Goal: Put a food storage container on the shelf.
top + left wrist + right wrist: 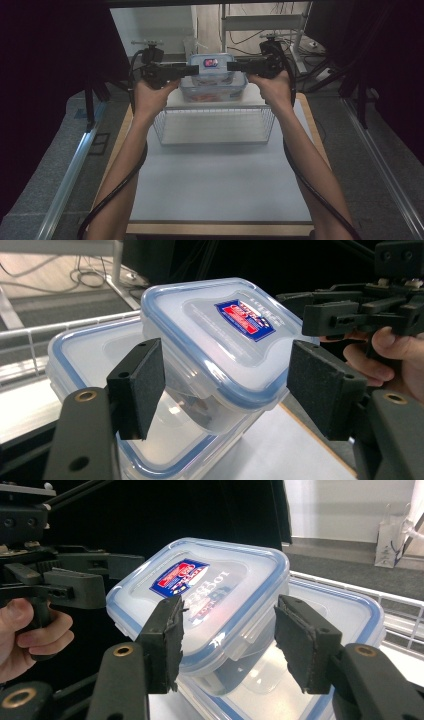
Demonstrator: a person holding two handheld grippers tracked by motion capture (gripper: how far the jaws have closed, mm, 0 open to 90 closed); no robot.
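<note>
Small lidded container (212, 66) between opposed, level left tongs (192, 70) and right tongs (232, 65)

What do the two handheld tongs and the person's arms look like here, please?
Both the left tongs and the right tongs are matte black, each with two flat rectangular jaws faced with rough dark padding and brass-coloured rivets on the jaw arms. A thick black cable trails from each along the forearm. The forearms are bare, with no sleeves or gloves in view.

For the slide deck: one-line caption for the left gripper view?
Left gripper open around a small blue-rimmed lidded container sitting tilted on a larger one, right gripper at its far side.
</note>
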